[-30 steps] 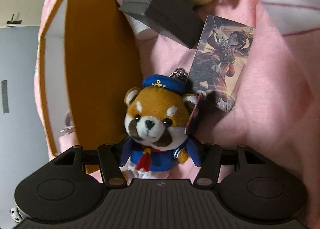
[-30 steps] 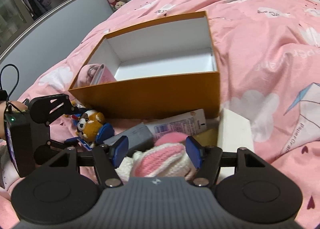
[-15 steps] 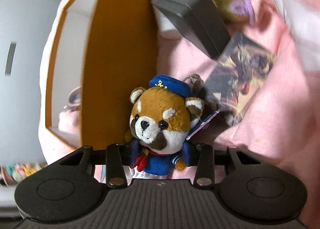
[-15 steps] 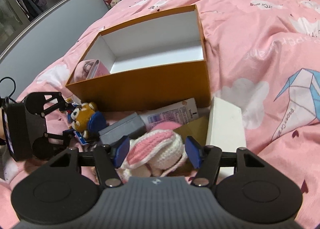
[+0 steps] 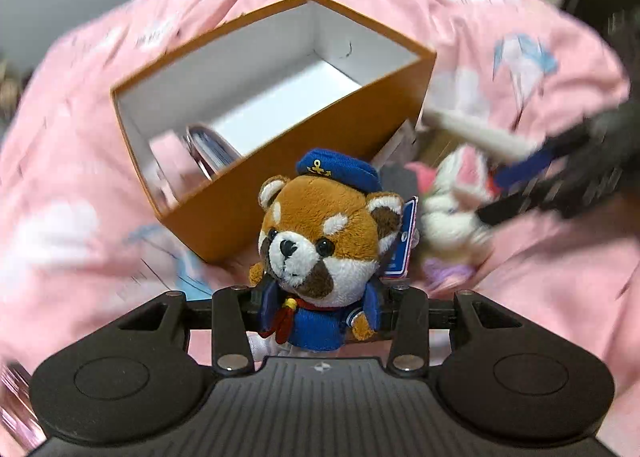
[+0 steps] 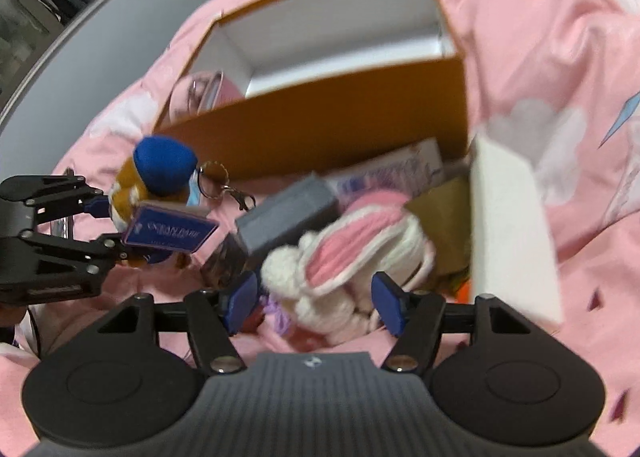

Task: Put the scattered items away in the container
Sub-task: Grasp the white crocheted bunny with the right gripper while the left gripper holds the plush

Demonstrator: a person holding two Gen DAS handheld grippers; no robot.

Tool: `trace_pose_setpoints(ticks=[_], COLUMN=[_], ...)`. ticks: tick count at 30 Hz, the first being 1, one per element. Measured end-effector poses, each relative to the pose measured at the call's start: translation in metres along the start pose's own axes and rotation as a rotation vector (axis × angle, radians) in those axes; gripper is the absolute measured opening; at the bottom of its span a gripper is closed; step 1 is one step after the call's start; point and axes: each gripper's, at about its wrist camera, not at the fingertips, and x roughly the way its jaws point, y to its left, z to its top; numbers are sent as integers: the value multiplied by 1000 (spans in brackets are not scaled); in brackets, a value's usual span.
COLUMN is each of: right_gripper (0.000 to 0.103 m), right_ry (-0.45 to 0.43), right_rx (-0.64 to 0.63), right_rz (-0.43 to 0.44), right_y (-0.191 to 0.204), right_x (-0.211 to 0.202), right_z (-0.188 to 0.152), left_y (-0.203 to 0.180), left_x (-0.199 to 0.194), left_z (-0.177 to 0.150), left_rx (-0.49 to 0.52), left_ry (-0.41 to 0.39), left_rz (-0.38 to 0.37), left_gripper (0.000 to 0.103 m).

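My left gripper (image 5: 320, 309) is shut on a red panda plush (image 5: 320, 241) in a blue sailor suit and holds it above the bed, in front of the orange box (image 5: 320, 137). The plush (image 6: 156, 177) and left gripper (image 6: 100, 229) also show at the left of the right wrist view, with a blue tag and key ring hanging. My right gripper (image 6: 316, 297) is open, its blue pads either side of a white and pink crocheted bunny (image 6: 348, 253). The box (image 6: 320, 121) holds a pink pouch (image 6: 200, 93).
Beside the bunny lie a grey box (image 6: 288, 213), a white tube (image 6: 392, 173), a white box (image 6: 512, 217) and a brown card. Everything rests on a pink bedspread (image 6: 560, 37). A grey wall and wardrobe stand to the left.
My left gripper has lifted the panda plush off the bed and swung to face the box opening. My right gripper has moved closer around the bunny.
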Motion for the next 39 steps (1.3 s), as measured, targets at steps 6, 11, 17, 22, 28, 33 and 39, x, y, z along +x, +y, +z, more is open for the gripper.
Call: trace_pose_setpoints(ticks=[6,11,17,22,28,33,39], right_gripper=[77,79,40,33,30,31,31], right_ry=[9,-4,-11,-32,-96,-142,-109], right_rx=[-102,-183,-247,-288,-329,-369,-387], right_rz=[-53,-103,-168,-165,-131,-17,35], right_y=[22,33,37,36,39,43,41], right_x=[18,36,42,30,-3,-23,-6], right_z=[3,8,8,9,22,33,33], left_y=[19,28,31,34,40,41,41], left_x=[17,16,27,29,30,29,29], left_z=[-13,-26,-28,-29,-30,-30,-31], left_rx=[-179,-239,-271,-290,-324,-333,-336], left_ry=[3,13,16,15,13,11,9], left_rz=[-36,-60,-80,-93,-108,-110,-111], left_gripper=[49,49,49,49,49,49,49])
